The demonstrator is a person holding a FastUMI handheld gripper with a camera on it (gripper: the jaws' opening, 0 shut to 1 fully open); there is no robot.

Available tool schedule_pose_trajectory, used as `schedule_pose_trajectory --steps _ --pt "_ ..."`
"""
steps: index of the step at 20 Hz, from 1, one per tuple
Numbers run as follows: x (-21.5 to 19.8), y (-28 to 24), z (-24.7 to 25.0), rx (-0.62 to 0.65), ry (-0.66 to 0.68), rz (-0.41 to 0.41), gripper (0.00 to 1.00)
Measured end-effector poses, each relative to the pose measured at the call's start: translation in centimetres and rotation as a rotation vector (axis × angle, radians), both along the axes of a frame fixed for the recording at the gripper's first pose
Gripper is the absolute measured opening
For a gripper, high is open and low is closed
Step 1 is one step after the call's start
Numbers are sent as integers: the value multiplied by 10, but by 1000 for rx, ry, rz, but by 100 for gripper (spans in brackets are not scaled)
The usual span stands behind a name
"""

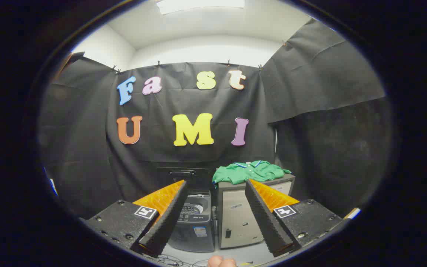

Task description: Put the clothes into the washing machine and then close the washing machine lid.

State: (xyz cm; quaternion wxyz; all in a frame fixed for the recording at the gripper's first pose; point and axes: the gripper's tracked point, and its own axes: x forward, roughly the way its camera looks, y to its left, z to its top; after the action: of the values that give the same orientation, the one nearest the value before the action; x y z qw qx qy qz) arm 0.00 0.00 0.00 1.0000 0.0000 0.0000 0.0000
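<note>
Hand-held gripper [213, 185] released, fingers spread, washing machine [194, 226] beyond with lid raised, green clothes [248, 171] atop grey cabinet [239, 218]

Booth lit evenly by ceiling light panel [200, 5]; sharp focus; strong fisheye bending seen toward edges; glare on panel.

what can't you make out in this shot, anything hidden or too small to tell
- Washing machine, gripper view: the open gripper's left finger covers its left side; whether anything is in the tub cannot be told.
- Its raised lid: dark against the black cloth, outline hard to trace.
- Green shirt on the grey cabinet: bunched, so whether it is one garment or more is unclear.
- Control panel and labels: too small to read.
</note>
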Motion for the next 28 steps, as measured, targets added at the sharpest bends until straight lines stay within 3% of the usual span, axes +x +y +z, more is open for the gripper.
schedule_pose_trajectory --steps 28 --pt "10 8 9 -18 -14 2 100"
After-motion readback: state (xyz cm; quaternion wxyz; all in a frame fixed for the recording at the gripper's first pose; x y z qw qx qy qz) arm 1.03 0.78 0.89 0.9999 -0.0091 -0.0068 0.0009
